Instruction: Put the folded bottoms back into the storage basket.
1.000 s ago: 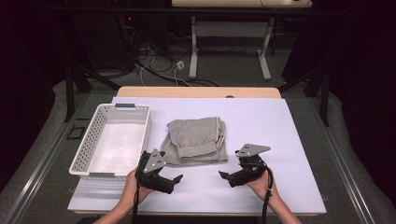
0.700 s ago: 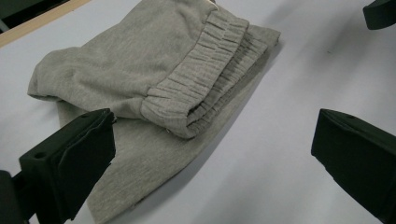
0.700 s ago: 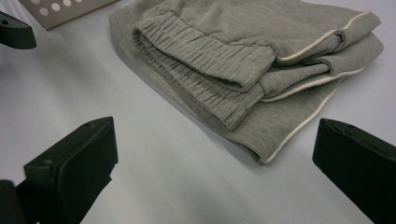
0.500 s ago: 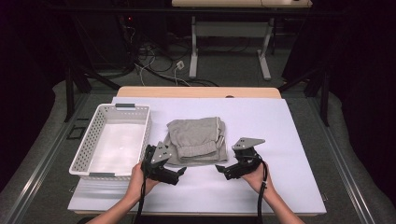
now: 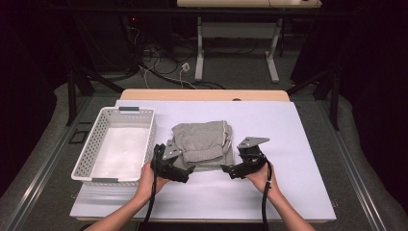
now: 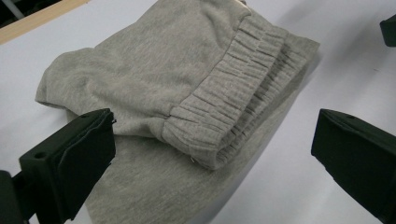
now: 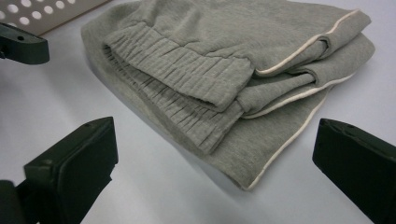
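- Dark curtains stand around the room, and loose cables [image 5: 159,62] lie on the floor behind the table.
- A second table with white legs [image 5: 235,41] stands farther back.
- On the near table lies a big white sheet [image 5: 298,139] over a wooden top, and the work goes on there.
- A white basket [image 5: 91,159] with small holes sits on the left side of the sheet. Nothing is in it.
- The folded grey pants [image 5: 204,142] lie in the middle of the sheet, just beside the basket.
- The stretchy waistband [image 6: 243,88] of the pants faces the person, and a thin pale stripe [image 7: 299,49] runs along one edge.
- The left gripper [image 5: 185,169] is at the near left corner of the pants. Its jaws are spread wide and hold nothing.
- The right gripper [image 5: 230,169] is at the near right corner. Its jaws are spread wide too, with nothing between them.
- It looks like the step in hand is the reach: both tools are set to grab the near edge of the pants.
- Next, each tool probably needs to slide in low, so one jaw goes under the cloth and one goes over it.
- Then both should squeeze together, or the folded pile may come apart when it is lifted.
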